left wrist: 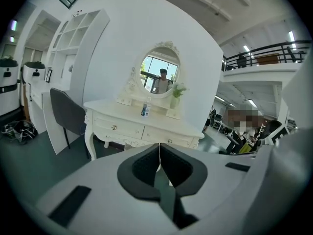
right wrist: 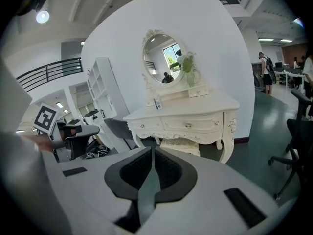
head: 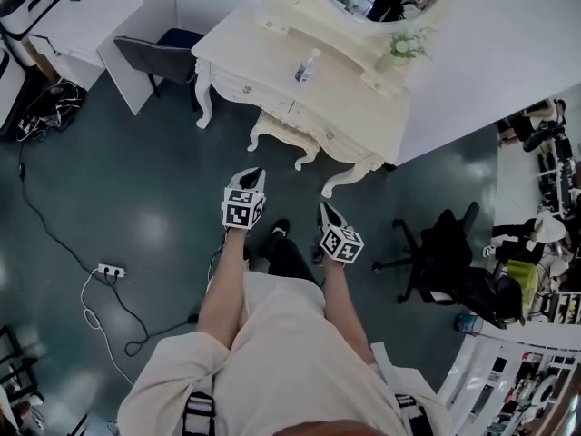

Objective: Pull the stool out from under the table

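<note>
Both left gripper and right gripper are hanging closed, empty; the stool, probably rigid, is inviting a seat-rim grip.

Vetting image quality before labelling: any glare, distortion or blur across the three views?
Head view: light patches glare on the glossy floor, fisheye bends the table. Left gripper view: dark vignetted corners. Right gripper view: lamp flares top left; stool clear.
</note>
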